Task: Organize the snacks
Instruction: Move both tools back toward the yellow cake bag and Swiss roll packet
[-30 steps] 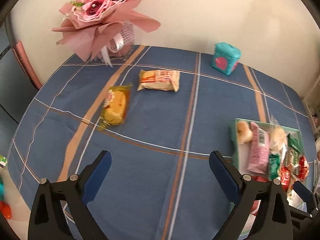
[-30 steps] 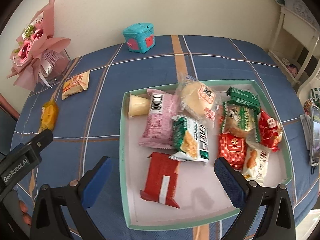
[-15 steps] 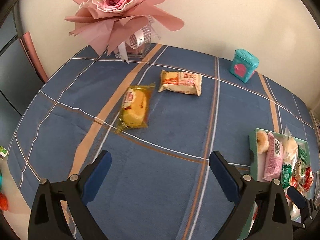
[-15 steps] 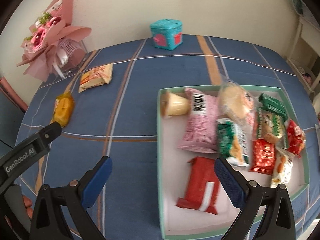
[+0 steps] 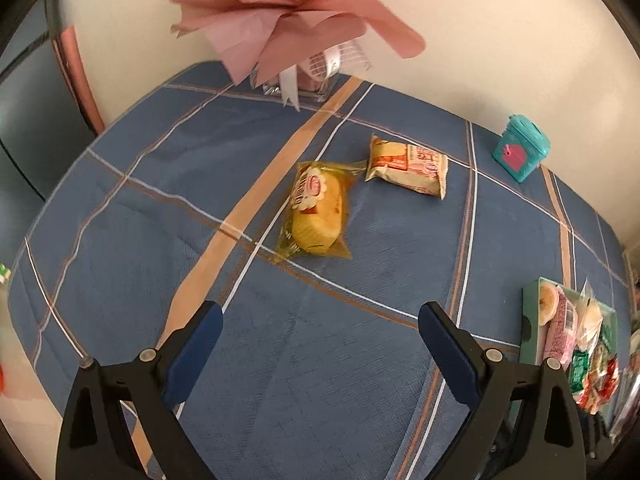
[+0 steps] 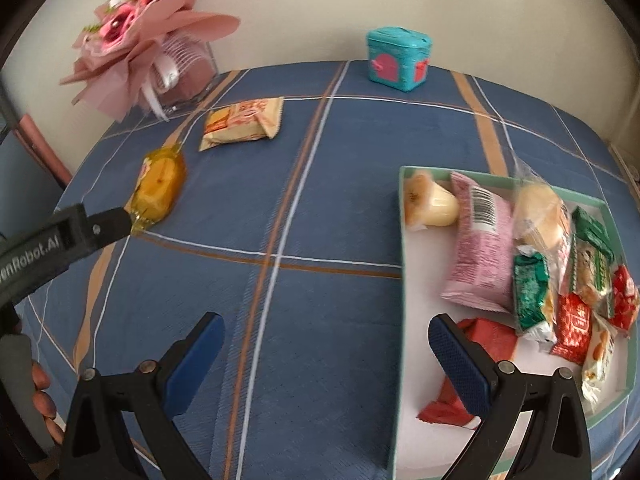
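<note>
A yellow cake packet (image 5: 318,210) and a beige snack packet (image 5: 406,166) lie loose on the blue plaid tablecloth. My left gripper (image 5: 320,336) is open and empty, just short of the yellow packet. Both packets also show in the right wrist view, the yellow packet (image 6: 160,184) and the beige packet (image 6: 242,124). A green-rimmed tray (image 6: 402,240) holds several snack packets, among them a pink packet (image 6: 478,248) and a red packet (image 6: 476,364). My right gripper (image 6: 326,354) is open and empty over the tray's left edge. The left gripper's body (image 6: 60,240) reaches in beside the yellow packet.
A pink bouquet in a glass vase (image 5: 300,16) stands at the table's far edge near the wall. A teal box with pink patches (image 6: 398,58) sits at the back. The tray (image 5: 530,320) shows at the right in the left wrist view.
My left gripper has moved forward and left toward the yellow packet, which now sits nearer. My right gripper has swung left, from over the tray's middle to its left edge.
</note>
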